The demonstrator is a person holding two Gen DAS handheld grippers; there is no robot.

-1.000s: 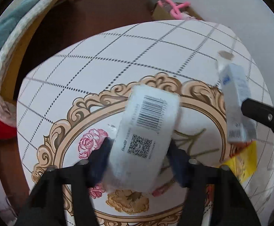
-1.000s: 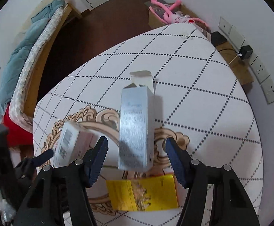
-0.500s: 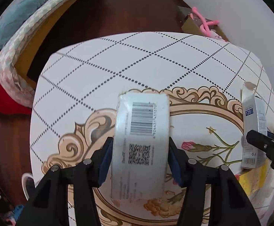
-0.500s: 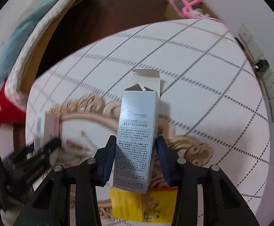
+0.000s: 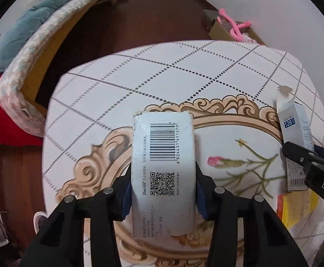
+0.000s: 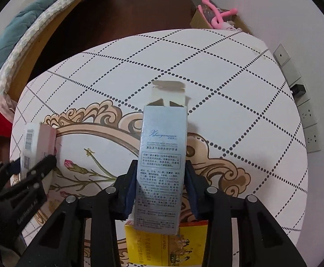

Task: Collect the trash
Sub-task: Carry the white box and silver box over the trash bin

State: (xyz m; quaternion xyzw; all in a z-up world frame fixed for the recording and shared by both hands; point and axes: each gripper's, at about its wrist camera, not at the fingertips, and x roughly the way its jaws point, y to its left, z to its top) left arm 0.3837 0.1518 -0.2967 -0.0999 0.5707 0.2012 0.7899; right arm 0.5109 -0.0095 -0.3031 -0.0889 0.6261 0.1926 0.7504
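My left gripper (image 5: 163, 191) is shut on a white box with a barcode and QR code (image 5: 163, 173), held above the table (image 5: 126, 75). It also shows at the left of the right wrist view (image 6: 33, 149). My right gripper (image 6: 160, 189) is shut on a tall silver box with its top flap open (image 6: 162, 162), also held above the table; it shows at the right of the left wrist view (image 5: 294, 142). A yellow box (image 6: 168, 244) lies flat on the table under the silver box, near the front edge.
The table (image 6: 228, 71) has a white dotted-grid cloth with a gold floral frame. A bed with a teal blanket (image 5: 28, 33) stands at the left. A cardboard box with a pink toy (image 6: 217, 17) sits on the floor beyond. Wall sockets (image 6: 304, 111) are at the right.
Both grippers have pulled back and risen a little with their boxes still held. The view has swung so more of the floor and bed shows.
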